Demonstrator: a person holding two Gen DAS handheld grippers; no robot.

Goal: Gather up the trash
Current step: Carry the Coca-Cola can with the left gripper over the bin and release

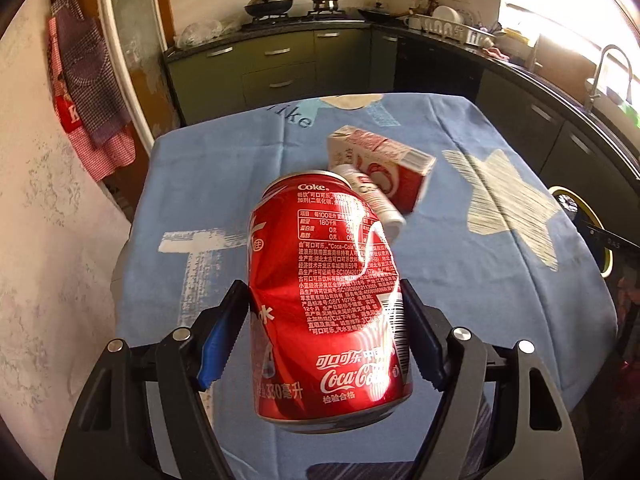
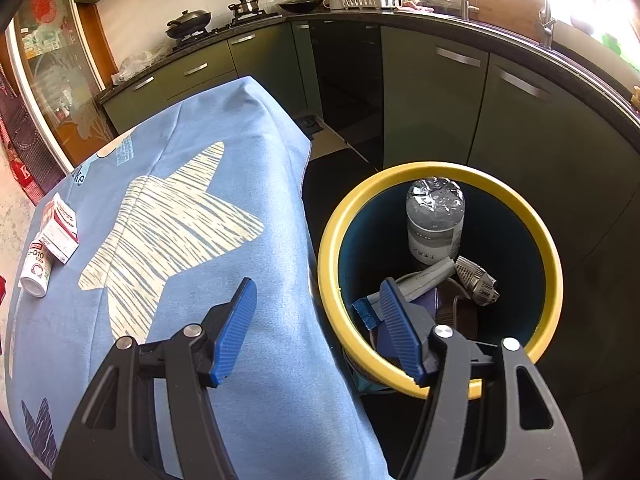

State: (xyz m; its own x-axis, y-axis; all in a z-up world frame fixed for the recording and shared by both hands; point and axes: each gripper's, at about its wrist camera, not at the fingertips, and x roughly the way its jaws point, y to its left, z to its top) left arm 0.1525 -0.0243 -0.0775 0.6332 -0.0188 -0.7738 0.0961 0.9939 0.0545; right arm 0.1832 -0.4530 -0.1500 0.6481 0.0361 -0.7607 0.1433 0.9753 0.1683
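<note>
Left gripper point(image 1: 326, 322) clamped on dented Coke can point(image 1: 326, 300), lifted clear of blue tablecloth point(image 1: 460, 208). Right gripper point(image 2: 316, 322) released, empty, over near rim of yellow-rimmed bin point(image 2: 554, 268) at table's right edge. Best to carry can right, keep squeeze steady since dented wall may slip, clear rim before letting go. Carton point(image 1: 384, 164) and white bottle point(image 1: 376, 200) left on far cloth.

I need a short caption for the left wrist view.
Left tongs gripping a dented red cola can above the blue tablecloth.
</note>
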